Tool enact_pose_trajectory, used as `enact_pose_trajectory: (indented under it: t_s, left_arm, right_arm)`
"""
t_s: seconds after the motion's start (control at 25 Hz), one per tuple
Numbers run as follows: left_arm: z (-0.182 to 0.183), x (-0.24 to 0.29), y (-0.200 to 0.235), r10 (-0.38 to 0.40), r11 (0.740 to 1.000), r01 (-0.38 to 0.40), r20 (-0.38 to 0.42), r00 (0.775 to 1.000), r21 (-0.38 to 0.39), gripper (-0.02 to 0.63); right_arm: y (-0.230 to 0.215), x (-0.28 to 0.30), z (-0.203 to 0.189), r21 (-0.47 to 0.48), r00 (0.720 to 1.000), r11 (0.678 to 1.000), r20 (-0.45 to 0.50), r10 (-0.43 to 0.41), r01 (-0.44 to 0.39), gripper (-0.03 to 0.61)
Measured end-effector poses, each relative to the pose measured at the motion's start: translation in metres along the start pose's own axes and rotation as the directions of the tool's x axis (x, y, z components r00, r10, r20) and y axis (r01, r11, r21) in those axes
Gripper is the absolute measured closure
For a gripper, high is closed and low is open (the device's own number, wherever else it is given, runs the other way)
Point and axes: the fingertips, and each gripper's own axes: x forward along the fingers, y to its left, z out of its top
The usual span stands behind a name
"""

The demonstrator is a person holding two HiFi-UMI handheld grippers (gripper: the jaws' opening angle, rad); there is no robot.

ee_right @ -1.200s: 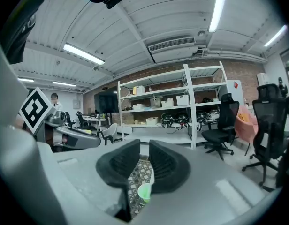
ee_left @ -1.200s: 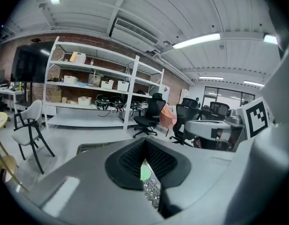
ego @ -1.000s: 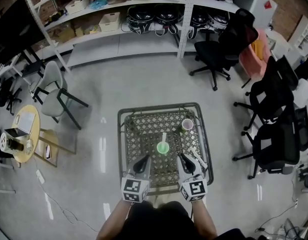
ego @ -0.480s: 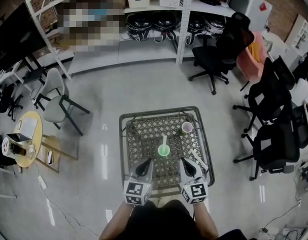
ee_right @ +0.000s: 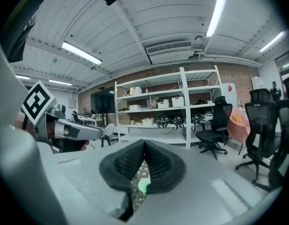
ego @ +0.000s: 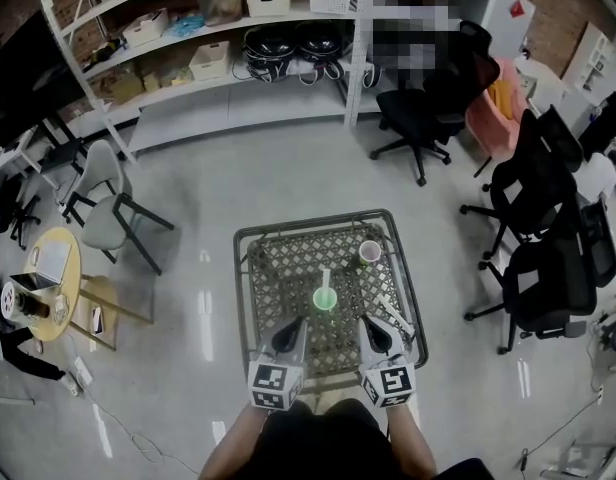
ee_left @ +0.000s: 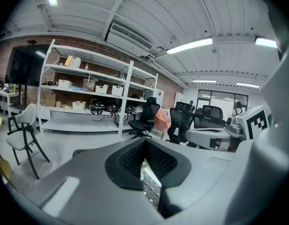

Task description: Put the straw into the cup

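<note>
A green cup [ego: 325, 299] stands in the middle of the metal lattice table [ego: 242, 278]. A pale straw [ego: 325, 278] reaches from its rim toward the far side; I cannot tell whether it stands in the cup or lies behind it. A second, pinkish cup [ego: 369, 252] sits at the far right. My left gripper [ego: 291, 329] and right gripper [ego: 371, 329] hover over the near edge, both short of the green cup. Both are shut with nothing between the pads. In the right gripper view the green cup [ee_right: 143, 187] peeks out below the closed right gripper [ee_right: 144, 145]. The left gripper [ee_left: 144, 142] looks over the lattice.
Long white pieces [ego: 396, 318] lie along the table's right edge beside my right gripper. Black office chairs [ego: 533, 238] crowd the right side, and a grey chair [ego: 106, 193] and a small round table [ego: 43, 278] stand to the left. Shelving [ego: 238, 38] runs along the back.
The head view has shifted slightly. The right gripper's fingers look closer together than a second ago. Both grippers have stayed near the table's front edge.
</note>
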Motion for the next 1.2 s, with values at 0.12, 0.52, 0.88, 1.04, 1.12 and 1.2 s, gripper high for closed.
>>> enact_pose_trajectory:
  t_s: [0.12, 0.52, 0.88, 1.04, 1.12, 1.2]
  left_arm:
    - [0.001, 0.002, -0.003, -0.012, 1.000, 0.012, -0.001, 1.000, 0.002, 0.609]
    - [-0.005, 0.023, -0.031, -0.137, 0.990, 0.137, -0.022, 0.990, 0.013, 0.609]
    - [-0.016, 0.051, -0.069, -0.280, 0.959, 0.282, -0.053, 0.958, 0.015, 0.609]
    - [-0.021, 0.063, -0.089, -0.334, 0.942, 0.336, -0.061, 0.941, 0.014, 0.609]
    - [-0.022, 0.070, -0.098, -0.353, 0.935, 0.354, -0.066, 0.933, 0.012, 0.609]
    - [-0.020, 0.080, -0.109, -0.363, 0.931, 0.365, -0.068, 0.929, 0.010, 0.609]
  right_arm:
    - [-0.001, -0.003, 0.000, 0.003, 1.000, 1.000, -0.005, -0.015, 0.015, 0.575]
    - [-0.029, -0.028, -0.009, 0.012, 0.989, 0.989, -0.024, -0.146, 0.147, 0.575]
    - [-0.063, -0.066, -0.021, 0.022, 0.950, 0.951, -0.054, -0.307, 0.308, 0.575]
    - [-0.079, -0.078, -0.025, 0.020, 0.932, 0.934, -0.066, -0.356, 0.358, 0.575]
    - [-0.088, -0.081, -0.026, 0.020, 0.926, 0.927, -0.070, -0.372, 0.374, 0.575]
    - [-0.099, -0.082, -0.027, 0.021, 0.924, 0.925, -0.073, -0.376, 0.378, 0.575]
